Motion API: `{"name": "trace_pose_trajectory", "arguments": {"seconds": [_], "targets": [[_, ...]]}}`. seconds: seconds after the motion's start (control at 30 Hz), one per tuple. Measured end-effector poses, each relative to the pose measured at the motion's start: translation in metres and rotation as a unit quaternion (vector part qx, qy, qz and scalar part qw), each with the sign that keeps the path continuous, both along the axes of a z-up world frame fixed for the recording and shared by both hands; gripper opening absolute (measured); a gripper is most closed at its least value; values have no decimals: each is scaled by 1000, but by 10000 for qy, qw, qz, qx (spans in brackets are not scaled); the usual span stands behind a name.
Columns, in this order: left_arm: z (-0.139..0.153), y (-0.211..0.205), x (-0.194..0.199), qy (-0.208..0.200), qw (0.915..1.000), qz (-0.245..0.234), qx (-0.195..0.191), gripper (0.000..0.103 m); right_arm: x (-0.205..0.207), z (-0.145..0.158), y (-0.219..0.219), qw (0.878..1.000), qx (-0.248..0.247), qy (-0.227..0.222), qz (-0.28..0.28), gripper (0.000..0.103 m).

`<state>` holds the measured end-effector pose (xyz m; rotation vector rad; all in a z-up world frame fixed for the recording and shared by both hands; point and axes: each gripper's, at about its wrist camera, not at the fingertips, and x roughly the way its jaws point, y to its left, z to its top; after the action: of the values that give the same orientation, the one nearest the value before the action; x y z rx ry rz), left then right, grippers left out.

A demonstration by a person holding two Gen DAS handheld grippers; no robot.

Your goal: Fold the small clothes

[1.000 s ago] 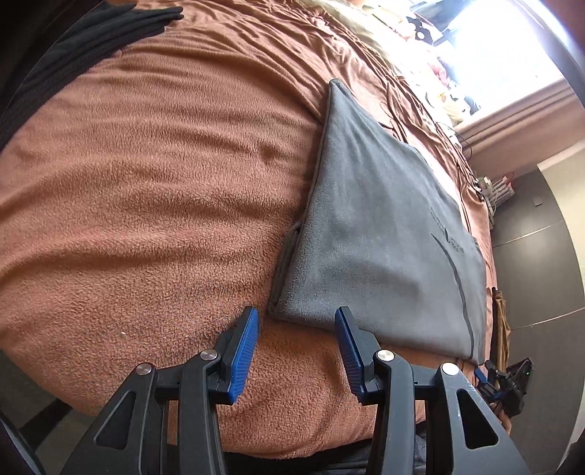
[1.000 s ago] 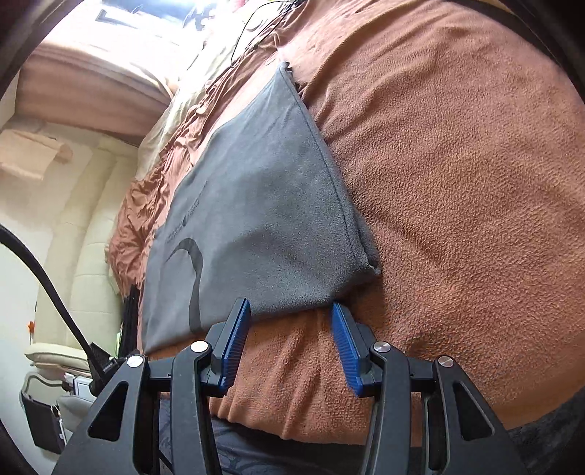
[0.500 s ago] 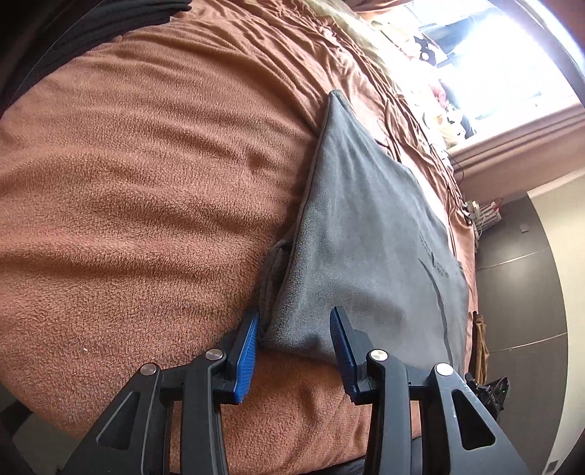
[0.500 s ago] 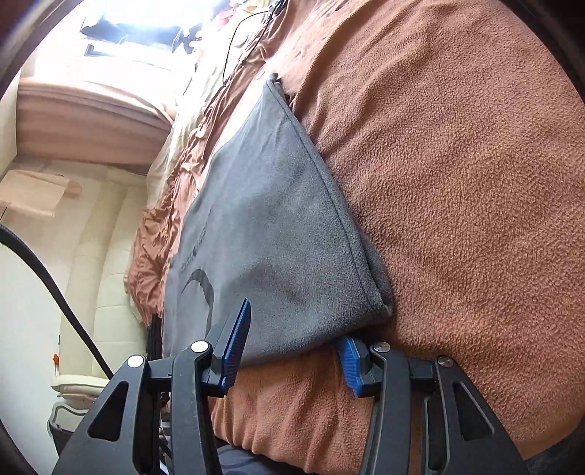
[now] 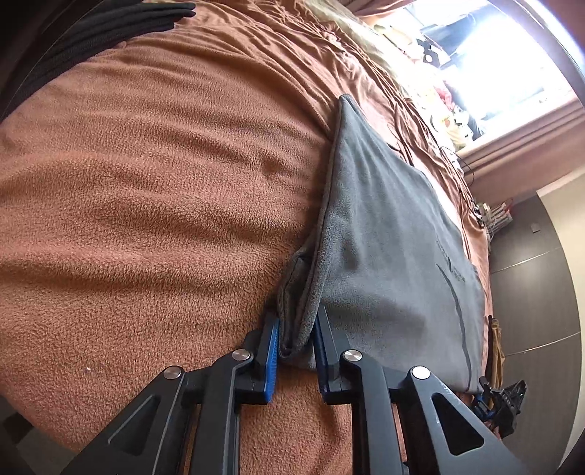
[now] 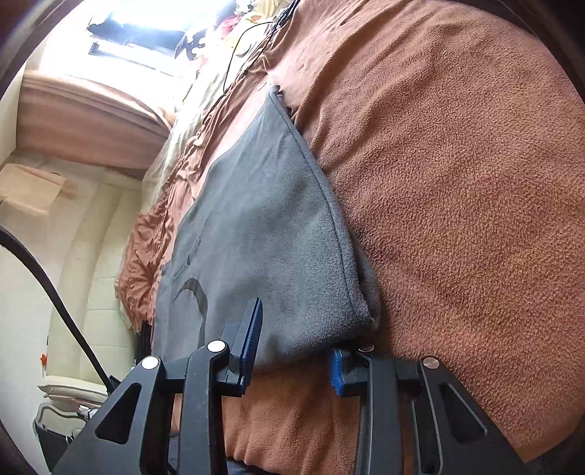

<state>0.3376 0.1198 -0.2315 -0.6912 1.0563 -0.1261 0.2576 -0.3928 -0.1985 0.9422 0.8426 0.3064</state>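
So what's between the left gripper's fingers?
The near corner of the grey cloth, bunched between the closing left gripper's pads, in the left wrist view.

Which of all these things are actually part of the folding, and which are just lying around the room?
Part of the job:
- grey fleece garment, lying on the brown blanket
- left gripper, jaws closing on the garment's near corner
- right gripper, jaws closing over the other near corner

Just lying about:
- black ribbed fabric
- thin black cable
- curtain
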Motion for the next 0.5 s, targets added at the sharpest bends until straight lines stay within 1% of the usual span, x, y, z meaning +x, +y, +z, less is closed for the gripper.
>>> {"name": "trace_pose_trajectory", "arguments": {"seconds": [0.03,0.07,0.13,0.27,0.33,0.4,0.47,0.5], "targets": [[0,-1,2,9,10000,14,24,17,2,0,3,10000,-54,24,-48,20],[1,-3,4,20,10000,39,15,17,3,0,3,9999,-85,44,-94,17],[2,-3,4,20,10000,42,-71,17,2,5,5,9998,-115,35,-141,14],[1,-4,-2,44,9993,1,-381,17,-1,12,10,9995,-261,27,-164,8],[1,-5,-4,20,9994,-5,-346,17,-1,17,13,9995,-275,45,-174,6],[1,-2,-4,5,9997,65,-216,11,-1,21,16,9992,-333,64,-191,4],[0,1,-3,38,9994,146,-306,8,1,25,19,9991,-354,80,-209,2],[1,2,-3,34,9995,180,-261,7,1,28,21,9991,-378,71,-198,2]]}}
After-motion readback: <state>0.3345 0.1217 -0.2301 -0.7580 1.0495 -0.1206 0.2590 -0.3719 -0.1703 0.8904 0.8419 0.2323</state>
